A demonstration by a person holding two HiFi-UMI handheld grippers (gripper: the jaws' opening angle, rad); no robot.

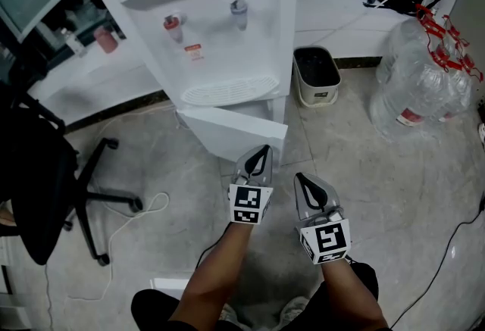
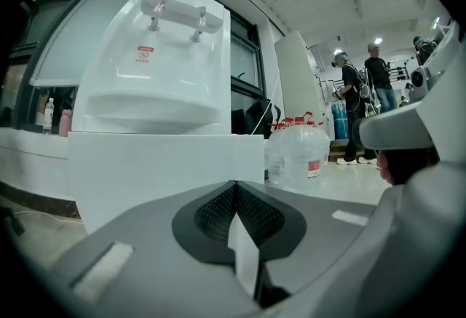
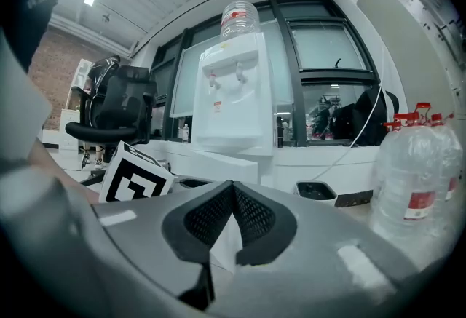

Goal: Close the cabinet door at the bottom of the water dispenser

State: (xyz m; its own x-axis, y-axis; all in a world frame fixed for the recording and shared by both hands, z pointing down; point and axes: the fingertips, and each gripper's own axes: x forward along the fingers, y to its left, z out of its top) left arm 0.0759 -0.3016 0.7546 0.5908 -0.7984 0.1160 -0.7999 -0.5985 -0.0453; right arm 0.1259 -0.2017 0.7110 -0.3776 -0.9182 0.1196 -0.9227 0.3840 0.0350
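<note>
1. The white water dispenser [image 1: 220, 19] stands against the wall, with a red tap [image 1: 174, 25] and a blue tap [image 1: 239, 11] above its drip grille.
2. Its cabinet door [image 1: 235, 132] at the bottom is open, swung out over the floor towards the person.
3. The left tongs [image 1: 263, 149] are pressed together with nothing between them. Their tip is right at the door's outer edge, near its right corner. I cannot tell whether it actually touches.
4. In the left gripper view the door's white panel fills the space just behind the shut tip.
5. The right tongs [image 1: 301, 178] are also together and empty. They sit just beside the left ones, a little further back from the door.
6. A dark waste bin [image 1: 316, 76] stands right of the dispenser, and large clear water bottles [image 1: 424, 87] with red caps lie further right.
7. A black office chair [image 1: 38, 170] is on the left, and a white cable [image 1: 144, 208] trails across the tiled floor near its base.
</note>
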